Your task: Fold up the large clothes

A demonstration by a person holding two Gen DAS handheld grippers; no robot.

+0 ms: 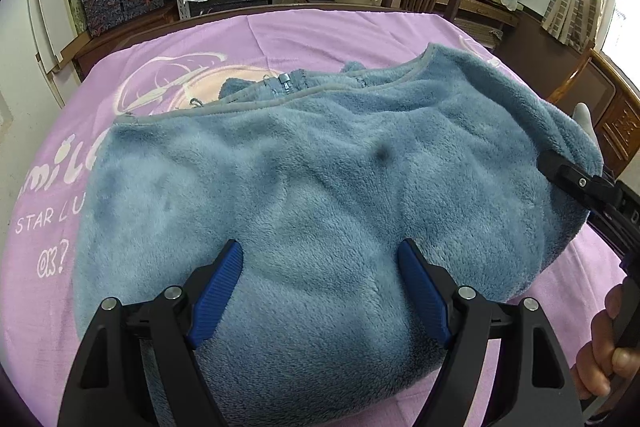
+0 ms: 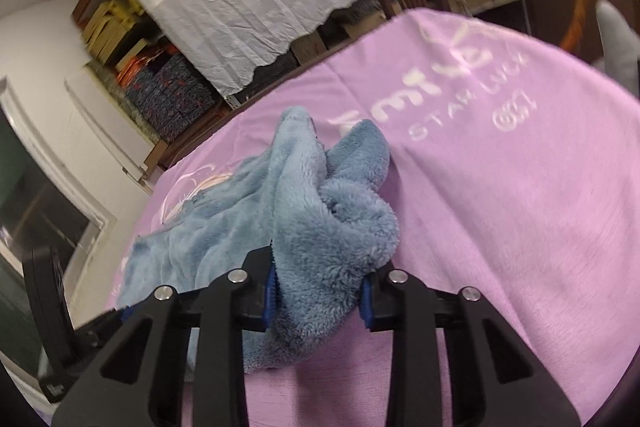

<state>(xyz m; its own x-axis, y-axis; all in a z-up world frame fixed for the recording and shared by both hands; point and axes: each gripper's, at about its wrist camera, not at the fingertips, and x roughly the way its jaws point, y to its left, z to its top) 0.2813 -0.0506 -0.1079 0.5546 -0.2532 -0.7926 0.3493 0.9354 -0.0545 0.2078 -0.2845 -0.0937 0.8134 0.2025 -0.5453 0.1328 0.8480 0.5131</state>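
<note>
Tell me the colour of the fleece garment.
Dusty blue fleece garment, best seen in the left wrist view.

Left wrist view looks steeply down, close over the blue fleece garment mid-bed; right wrist view, seemingly tilted and blurred, faces it from the bed's right edge; both share garment and sheet
</note>
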